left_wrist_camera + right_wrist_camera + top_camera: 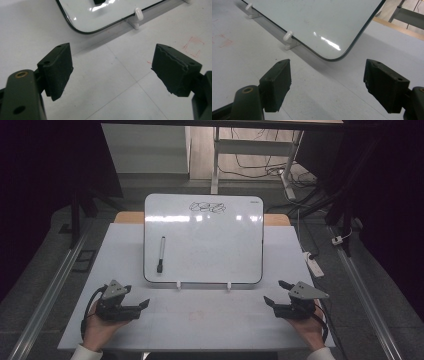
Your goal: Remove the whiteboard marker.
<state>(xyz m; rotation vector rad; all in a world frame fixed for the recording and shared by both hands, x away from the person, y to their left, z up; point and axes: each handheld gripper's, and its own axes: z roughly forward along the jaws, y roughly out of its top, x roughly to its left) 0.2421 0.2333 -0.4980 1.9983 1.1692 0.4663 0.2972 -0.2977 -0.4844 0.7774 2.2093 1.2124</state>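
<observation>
Glossy white, with rounded corners and a thin dark rim, the tilted rectangular whiteboard (204,240) leans back on two small white plastic feet (177,284) ahead of both tools, between them across the table. A slim grey marker pen with a black cap (161,254) lies on the board's left part, forward and slightly to the right of the left gripper (140,297), and a looping black scribble (207,207) sits near the board's top edge, far ahead of both tools. The flat matte white tabletop (200,320) carries faint seams and a small faded red outline (193,46), seen in the left gripper view just beyond that tool's right-hand jaw. The left gripper, a dark angular metal body with a grey three-cornered plate on top, rests in the person's left hand (99,330) near the table's front edge; its two black blocky jaws, faced with rough, slightly chipped rubber pads (60,71), stand wide apart with nothing between them. The right gripper (279,292), of the same dark build and grey plate, sits in the right hand (309,327) and likewise has its jaws spread wide around bare table, their pads (277,83) matte and square-edged. In the right gripper view the board's rounded lower corner (335,58) lies just ahead of the gap between the jaws, catching bright glints of light.
</observation>
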